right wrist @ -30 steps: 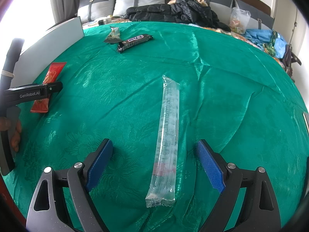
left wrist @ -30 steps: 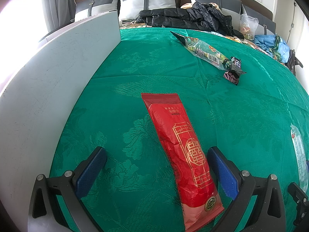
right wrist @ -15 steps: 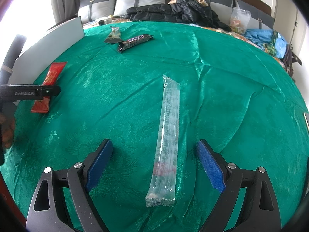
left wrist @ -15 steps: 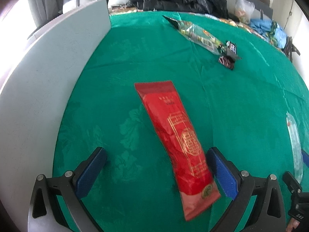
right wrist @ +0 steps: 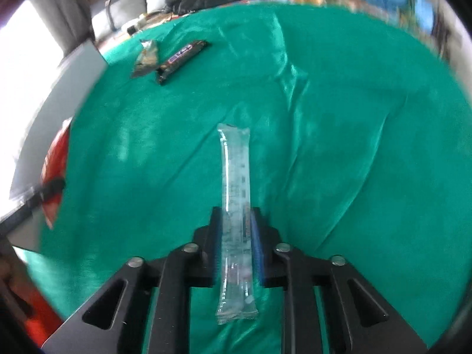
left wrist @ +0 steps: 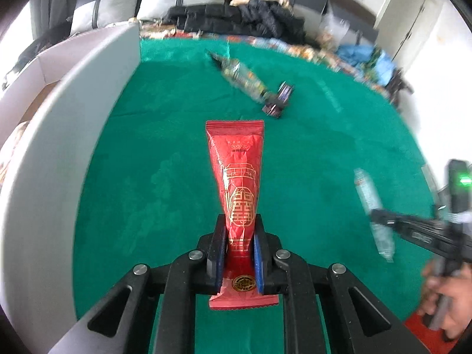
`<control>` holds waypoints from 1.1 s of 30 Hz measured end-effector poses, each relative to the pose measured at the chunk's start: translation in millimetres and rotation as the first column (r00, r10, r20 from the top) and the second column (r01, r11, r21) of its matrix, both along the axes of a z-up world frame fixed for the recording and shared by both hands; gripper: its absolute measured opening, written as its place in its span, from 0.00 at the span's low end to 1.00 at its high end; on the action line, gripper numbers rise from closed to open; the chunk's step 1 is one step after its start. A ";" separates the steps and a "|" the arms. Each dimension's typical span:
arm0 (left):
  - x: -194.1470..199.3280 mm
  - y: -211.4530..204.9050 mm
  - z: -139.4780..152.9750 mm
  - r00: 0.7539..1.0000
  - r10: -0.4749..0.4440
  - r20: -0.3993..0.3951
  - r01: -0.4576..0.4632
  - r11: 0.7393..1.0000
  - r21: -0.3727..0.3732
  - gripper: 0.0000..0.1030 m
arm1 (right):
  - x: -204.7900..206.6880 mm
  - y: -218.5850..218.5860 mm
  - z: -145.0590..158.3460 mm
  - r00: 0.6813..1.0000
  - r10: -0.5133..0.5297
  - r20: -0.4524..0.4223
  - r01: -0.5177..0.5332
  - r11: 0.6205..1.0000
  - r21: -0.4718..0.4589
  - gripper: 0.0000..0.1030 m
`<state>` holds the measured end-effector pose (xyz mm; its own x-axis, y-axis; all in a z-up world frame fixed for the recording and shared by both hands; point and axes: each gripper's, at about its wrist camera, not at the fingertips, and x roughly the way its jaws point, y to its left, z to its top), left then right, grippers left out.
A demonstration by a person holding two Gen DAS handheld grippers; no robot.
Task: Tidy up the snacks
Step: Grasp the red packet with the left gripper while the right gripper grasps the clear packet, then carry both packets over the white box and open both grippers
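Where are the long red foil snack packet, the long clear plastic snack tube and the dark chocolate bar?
Long red foil snack packet [left wrist: 236, 159], left wrist view, upper body.
Long clear plastic snack tube [right wrist: 236, 171], right wrist view, middle.
Dark chocolate bar [right wrist: 183, 56], right wrist view, centre.

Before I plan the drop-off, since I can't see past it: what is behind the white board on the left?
Beyond the white board, the left wrist view shows only grey pillows and a headboard above its top edge. Whatever sits directly behind the board is covered by it.

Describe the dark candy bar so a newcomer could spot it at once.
Start at the green cloth covering the bed, then look to its far left part, short of the pillows. The dark candy bar lies there, touching a crinkled greenish packet; it alone has a dark brown wrapper with pale lettering.
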<state>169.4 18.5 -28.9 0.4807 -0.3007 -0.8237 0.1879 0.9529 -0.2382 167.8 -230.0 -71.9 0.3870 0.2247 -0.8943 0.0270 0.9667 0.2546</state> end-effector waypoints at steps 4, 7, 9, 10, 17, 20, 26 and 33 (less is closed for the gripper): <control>-23.9 29.1 40.4 0.999 0.012 0.049 -0.008 0.996 -0.085 0.14 | -17.3 -1.2 16.1 0.999 -0.039 0.023 0.036 0.993 0.108 0.18; -31.2 61.7 73.9 0.994 0.039 0.098 -0.030 0.995 -0.099 0.14 | -17.7 12.1 41.9 0.998 -0.053 0.040 0.041 0.965 0.259 0.18; -32.3 87.1 92.0 0.990 0.071 0.121 -0.058 0.993 -0.106 0.15 | -14.8 34.3 67.3 0.997 -0.024 0.078 0.000 0.954 0.298 0.18; -30.7 105.9 99.8 0.987 0.098 0.129 -0.084 0.990 -0.109 0.15 | -12.9 45.9 79.4 0.995 -0.007 0.097 -0.024 0.948 0.316 0.18; -12.0 217.8 107.7 0.949 0.288 0.133 -0.290 0.957 -0.004 0.15 | 20.4 205.7 161.6 0.951 0.225 0.214 -0.296 0.864 0.407 0.18; -7.0 251.5 93.7 0.928 0.349 0.128 -0.362 0.927 0.095 0.23 | 31.8 281.2 175.1 0.919 0.313 0.241 -0.387 0.836 0.390 0.19; -27.4 290.3 71.5 0.879 0.451 0.154 -0.475 0.857 0.199 0.89 | 34.1 345.0 171.4 0.894 0.345 0.286 -0.429 0.843 0.326 0.67; -66.0 255.5 83.1 0.897 0.404 0.181 -0.424 0.902 0.085 0.89 | 30.7 241.9 108.9 0.892 0.327 0.312 -0.336 0.942 -0.025 0.69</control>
<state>103.4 274.0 54.2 0.6645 0.0489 -0.7457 -0.2045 0.9717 -0.1185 198.5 11.8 36.9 0.5399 0.4116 -0.7342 -0.3777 0.8980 0.2257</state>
